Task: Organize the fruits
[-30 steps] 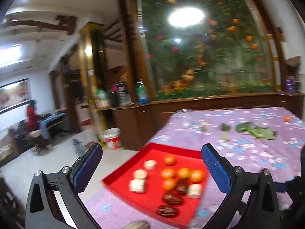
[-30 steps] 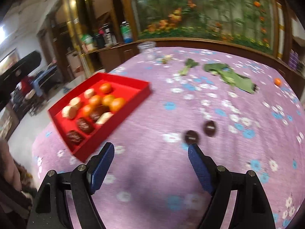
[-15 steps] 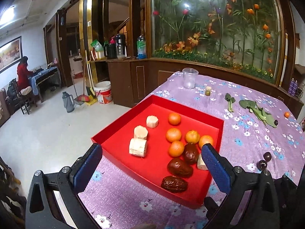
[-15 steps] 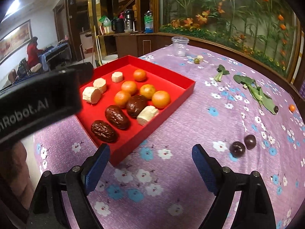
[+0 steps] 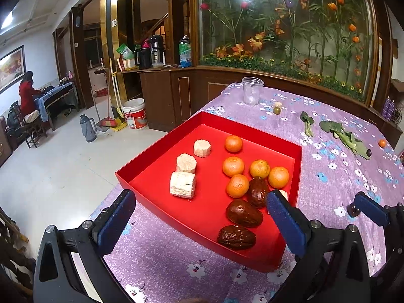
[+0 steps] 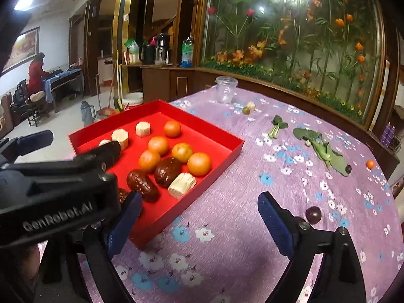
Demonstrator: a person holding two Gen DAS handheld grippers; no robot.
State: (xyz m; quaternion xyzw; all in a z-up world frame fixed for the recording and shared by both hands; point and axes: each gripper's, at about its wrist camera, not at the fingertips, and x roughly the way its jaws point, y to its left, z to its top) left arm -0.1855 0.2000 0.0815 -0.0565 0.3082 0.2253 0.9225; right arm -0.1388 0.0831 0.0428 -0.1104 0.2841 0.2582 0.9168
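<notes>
Right wrist view: right claw [image 6: 199, 221] spread wide, empty, low over the counter [image 6: 227, 247] beside the tray [image 6: 222, 156]. Left claw [image 5: 199, 222] likewise spread and empty, framing the tray's near edge. Oranges [image 6: 199, 164], dates [image 6: 142, 185] and pale chunks [image 6: 182, 185] already in the tray; dark plum [image 6: 313, 213] loose on the cloth, just right of the right claw. Probably next: swing right, centre the plum between the pads, come down level, squeeze gently to stop it rolling away.
</notes>
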